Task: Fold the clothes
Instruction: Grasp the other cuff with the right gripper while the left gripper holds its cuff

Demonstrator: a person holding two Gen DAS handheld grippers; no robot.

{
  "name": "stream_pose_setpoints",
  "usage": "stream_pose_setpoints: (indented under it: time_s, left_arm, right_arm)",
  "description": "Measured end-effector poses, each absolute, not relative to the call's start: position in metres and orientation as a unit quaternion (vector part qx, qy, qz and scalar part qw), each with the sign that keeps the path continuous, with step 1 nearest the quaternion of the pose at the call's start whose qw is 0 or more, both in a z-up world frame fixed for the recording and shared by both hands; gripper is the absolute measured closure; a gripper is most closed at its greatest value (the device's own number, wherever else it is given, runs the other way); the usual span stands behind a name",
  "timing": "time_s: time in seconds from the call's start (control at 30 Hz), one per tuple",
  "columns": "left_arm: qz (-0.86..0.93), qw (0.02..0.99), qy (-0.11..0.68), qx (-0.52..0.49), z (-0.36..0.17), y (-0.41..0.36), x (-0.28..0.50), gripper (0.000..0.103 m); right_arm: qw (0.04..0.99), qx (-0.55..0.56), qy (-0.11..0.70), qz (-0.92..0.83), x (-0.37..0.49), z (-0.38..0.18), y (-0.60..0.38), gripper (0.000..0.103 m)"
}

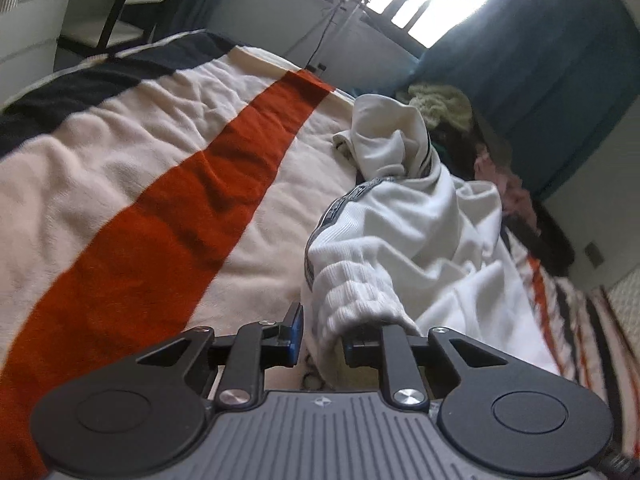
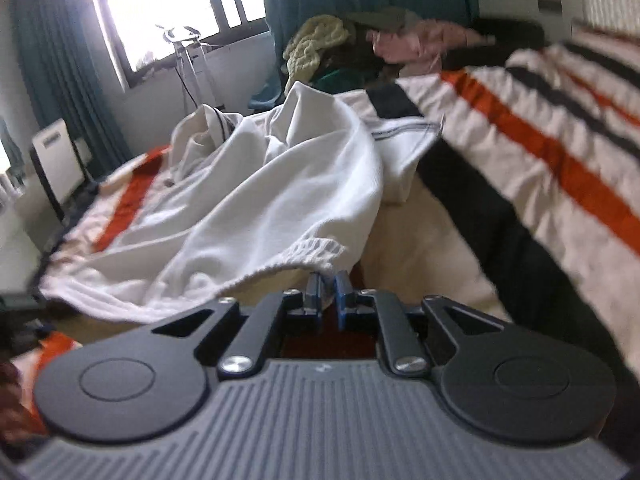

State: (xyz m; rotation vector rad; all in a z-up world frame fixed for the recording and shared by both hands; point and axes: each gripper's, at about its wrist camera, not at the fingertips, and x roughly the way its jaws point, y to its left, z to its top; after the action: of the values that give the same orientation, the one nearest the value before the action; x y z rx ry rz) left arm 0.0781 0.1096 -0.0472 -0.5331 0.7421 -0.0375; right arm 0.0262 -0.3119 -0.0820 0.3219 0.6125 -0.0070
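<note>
Bedroom with teal curtains [image 2: 60,60] beside a bright window [image 2: 168,4]; a bed fills most of both views, covered by a cream blanket [image 1: 132,152] with wide orange and dark stripes. On the blanket lies a crumpled white sweatshirt [image 1: 420,224] with ribbed cuffs and hem and a grey patterned band along one sleeve.

Seen from the left wrist camera, the left gripper [image 1: 322,340] has its jaws parted, and a ribbed cuff of the sweatshirt sits between them, draped over the right-hand finger; the jaws are not pressed onto the cloth.

Seen from the right wrist camera, the right gripper [image 2: 328,292] has its blue-padded jaws nearly together, pinching the ribbed hem of the sweatshirt, which rises in folds beyond the gripper.

Behind the sweatshirt, at the far side of the bed, sits a heap of other clothes [image 2: 360,40] in pale yellow-green, pink and dark colours. A white heater [image 2: 58,160] stands on the floor beyond the bed, below the window.
</note>
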Motion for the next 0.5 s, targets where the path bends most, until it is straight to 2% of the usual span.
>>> stream_pose_setpoints:
  time_s: [0.03,0.1,0.17,0.23,0.37,0.43,0.5]
  left_arm:
    - [-0.020,0.898,0.361,-0.251,-0.046,0.109,0.074,0.083]
    - [-0.022,0.896,0.360,-0.260,-0.044,0.113,0.066,0.077]
    - [-0.024,0.892,0.358,-0.274,-0.042,0.117,0.058,0.060]
    - [-0.026,0.889,0.356,-0.287,-0.040,0.121,0.050,0.047]
    - [-0.032,0.881,0.331,-0.336,-0.038,0.135,0.041,0.029]
    - [-0.034,0.873,0.327,-0.362,-0.043,0.139,0.046,0.025]
    - [-0.037,0.863,0.324,-0.386,-0.048,0.144,0.052,0.025]
  right_arm:
    - [0.938,0.175,0.301,0.001,0.025,-0.083,-0.318,0.091]
    - [0.930,0.209,0.301,0.010,0.021,-0.084,-0.330,0.079]
    - [0.919,0.251,0.302,0.010,0.020,-0.089,-0.341,0.033]
    - [0.907,0.301,0.293,0.012,0.018,-0.093,-0.352,0.020]
    - [0.892,0.344,0.293,0.006,0.023,-0.101,-0.363,0.021]
    - [0.879,0.369,0.301,-0.004,0.031,-0.106,-0.369,0.021]
    - [0.873,0.372,0.316,-0.009,0.048,-0.111,-0.372,0.021]
